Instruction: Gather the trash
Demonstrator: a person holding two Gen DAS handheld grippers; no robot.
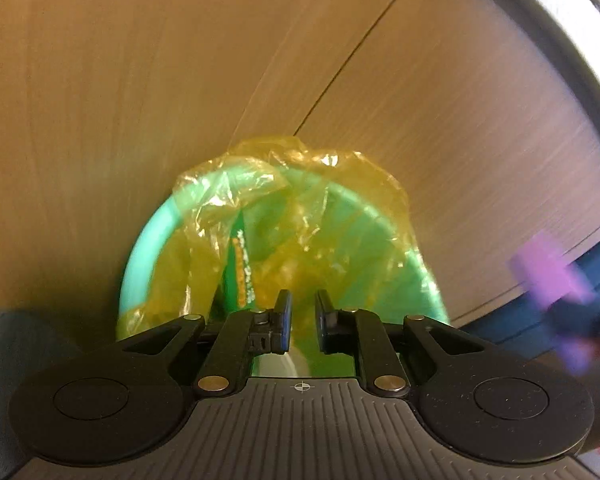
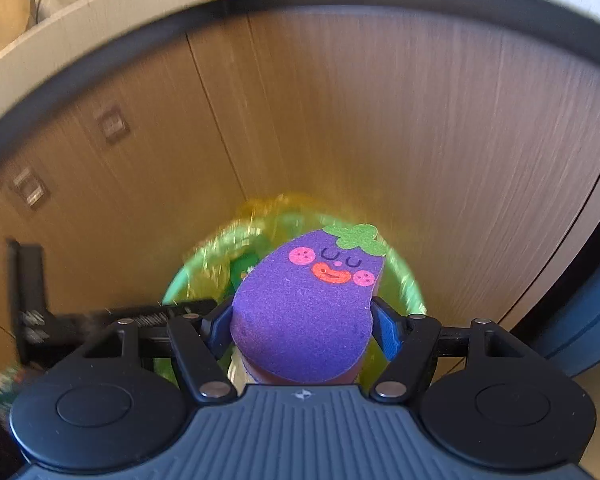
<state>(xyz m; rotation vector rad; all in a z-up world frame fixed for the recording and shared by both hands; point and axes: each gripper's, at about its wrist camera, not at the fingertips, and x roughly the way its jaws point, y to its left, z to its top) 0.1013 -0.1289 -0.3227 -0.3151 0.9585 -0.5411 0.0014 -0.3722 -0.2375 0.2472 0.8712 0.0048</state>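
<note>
A mint-green bin (image 1: 140,248) lined with a crinkled yellow bag (image 1: 340,184) stands on the floor against wooden cabinet doors. A green and orange wrapper (image 1: 240,268) lies inside it. My left gripper (image 1: 303,298) hangs over the bin's near rim, its jaws a narrow gap apart with nothing between them. In the right wrist view my right gripper (image 2: 304,324) is shut on a purple eggplant-shaped sponge (image 2: 304,312) with a cartoon face, held just above the bin (image 2: 414,292). The sponge also shows as a purple blur (image 1: 548,268) at the right of the left wrist view.
Wooden cabinet doors (image 2: 380,120) rise right behind the bin, under a dark-edged countertop (image 2: 100,60). A dark blue surface (image 2: 588,320) stands at the right. The black body of the left tool (image 2: 28,300) is close on the left of the right gripper.
</note>
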